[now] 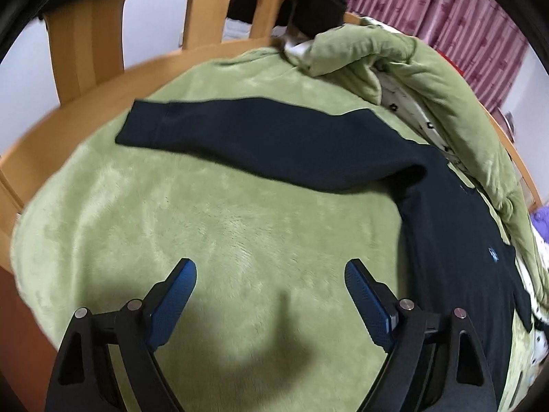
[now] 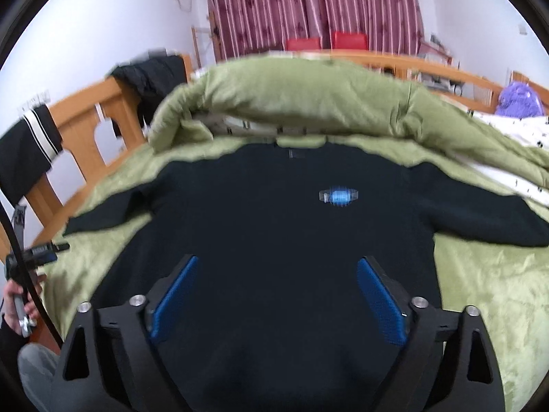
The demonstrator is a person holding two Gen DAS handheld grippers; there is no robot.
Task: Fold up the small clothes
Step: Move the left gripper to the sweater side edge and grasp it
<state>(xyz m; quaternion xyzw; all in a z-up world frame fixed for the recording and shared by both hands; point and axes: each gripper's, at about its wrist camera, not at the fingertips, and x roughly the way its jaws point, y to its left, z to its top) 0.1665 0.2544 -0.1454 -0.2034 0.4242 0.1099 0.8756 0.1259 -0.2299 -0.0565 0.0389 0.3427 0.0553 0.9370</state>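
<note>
A small dark navy sweater [image 2: 267,213] lies flat, front up, on a green plush blanket [image 1: 219,213], with a blue chest logo [image 2: 339,196]. Its left sleeve [image 1: 240,137] stretches out across the blanket in the left wrist view. My left gripper [image 1: 271,267] hovers open over bare blanket, below that sleeve and left of the sweater body [image 1: 456,240], nothing between its blue pads. My right gripper [image 2: 277,264] hangs open above the sweater's lower body, its pads clear of the cloth. The other gripper [image 2: 41,252] shows at the far left of the right wrist view, in a hand [image 2: 17,305].
A wooden bed frame [image 1: 85,44] rims the blanket at the back and left. A bunched green quilt [image 2: 308,103] lies just beyond the sweater's collar. Dark clothes [image 2: 151,75] hang on the headboard. Striped curtains [image 2: 308,3] and a purple bag [image 2: 521,99] stand farther back.
</note>
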